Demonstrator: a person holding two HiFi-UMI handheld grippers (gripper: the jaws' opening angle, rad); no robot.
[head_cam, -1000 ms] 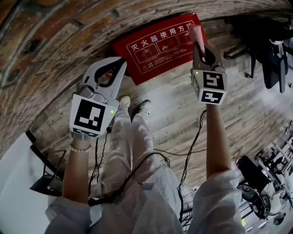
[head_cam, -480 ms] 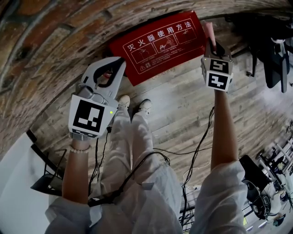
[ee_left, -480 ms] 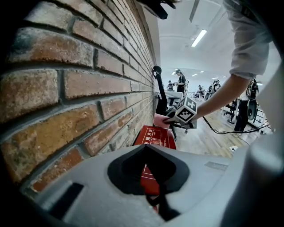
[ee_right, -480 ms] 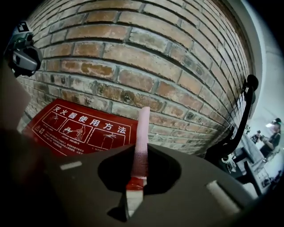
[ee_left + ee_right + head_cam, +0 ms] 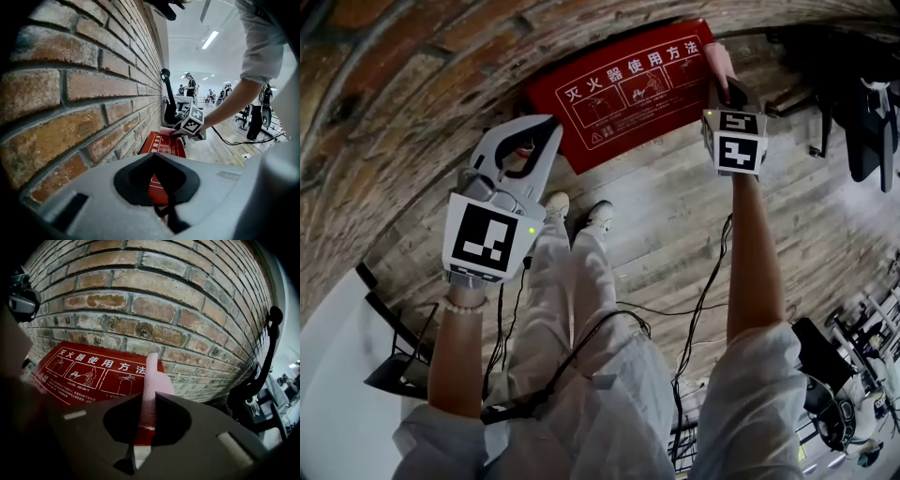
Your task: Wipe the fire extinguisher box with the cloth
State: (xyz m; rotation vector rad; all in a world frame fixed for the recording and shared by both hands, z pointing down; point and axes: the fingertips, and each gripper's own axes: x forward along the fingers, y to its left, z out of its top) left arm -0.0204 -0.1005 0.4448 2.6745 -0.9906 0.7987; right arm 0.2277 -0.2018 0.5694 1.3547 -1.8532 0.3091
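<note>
The red fire extinguisher box (image 5: 619, 89) with white print lies at the foot of the brick wall; it also shows in the left gripper view (image 5: 166, 143) and the right gripper view (image 5: 93, 373). My right gripper (image 5: 724, 89) is shut on a pink cloth (image 5: 717, 58), held at the box's right end. The cloth (image 5: 152, 376) stands up between the jaws of the right gripper (image 5: 147, 399), in front of the box's right corner. My left gripper (image 5: 542, 131) hovers at the box's left end, shut with nothing in it (image 5: 161, 211).
A brick wall (image 5: 412, 84) runs behind the box. The floor is wooden planks (image 5: 656, 234) with black cables (image 5: 703, 300) across it. My legs and shoes (image 5: 572, 211) stand just before the box. Black chairs and stands (image 5: 853, 103) crowd the right.
My right gripper has carried the cloth farther out and to the right, up to the box's right end. The left gripper has stayed about where it was.
</note>
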